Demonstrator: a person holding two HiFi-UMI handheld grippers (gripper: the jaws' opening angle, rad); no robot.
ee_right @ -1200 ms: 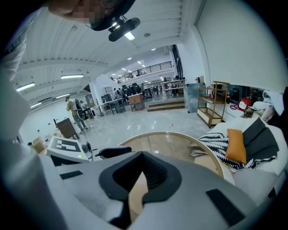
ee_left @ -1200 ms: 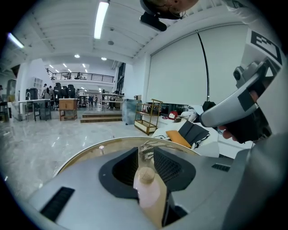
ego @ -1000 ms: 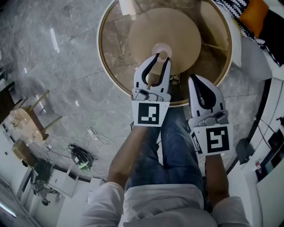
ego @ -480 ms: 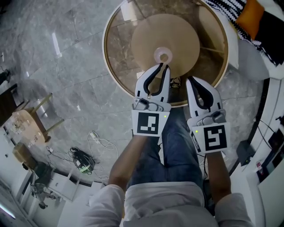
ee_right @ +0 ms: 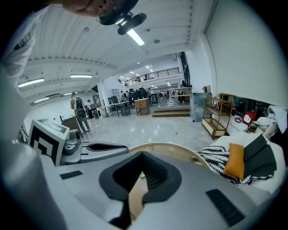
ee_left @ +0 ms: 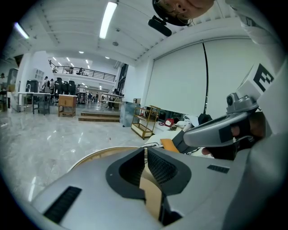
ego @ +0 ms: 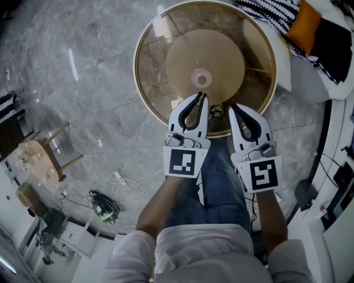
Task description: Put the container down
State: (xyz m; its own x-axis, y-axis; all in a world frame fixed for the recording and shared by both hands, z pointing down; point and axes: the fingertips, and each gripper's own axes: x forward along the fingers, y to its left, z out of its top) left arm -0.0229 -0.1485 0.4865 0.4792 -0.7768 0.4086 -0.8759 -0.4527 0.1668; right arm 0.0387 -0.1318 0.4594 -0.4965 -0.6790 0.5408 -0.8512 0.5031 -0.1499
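We are looking first at the left gripper point(ee_left: 145, 152). Its ribbed pads point(ee_left: 163, 169) have just been closing on nothing and are now sitting all but flush, with only a hairline slit at the tips, so it is clenched and empty. The right gripper point(ee_right: 141, 156) is likewise clenched, its pads point(ee_right: 154, 173) meeting at the tips with nothing caught between them.

In the head view both are hovering side by side over the near edge of the round glass table point(ego: 136, 69). The left gripper point(ego: 202, 97) is pointing toward the middle, and the right gripper point(ego: 233, 107) is sitting just to its right, apart from it. The container point(ego: 202, 79) — a small, pale, round cup — is standing released on the glass at the table's centre. In that view it lies just beyond the left tips, and neither gripper is touching it.

A tan disc point(ego: 221, 47) is showing through the glass. The left gripper's marker cube point(ego: 181, 161) is sitting nearest us, above the person's jeans point(ego: 221, 188). Far right of the table, a black-and-white striped throw point(ego: 271, 11) and an orange cushion point(ego: 306, 23) are lying on pale seating. To the left, on the grey marble floor point(ego: 83, 83), a small wooden stool point(ego: 38, 157) and a tangle of cables point(ego: 105, 202) are sitting well apart from the table.
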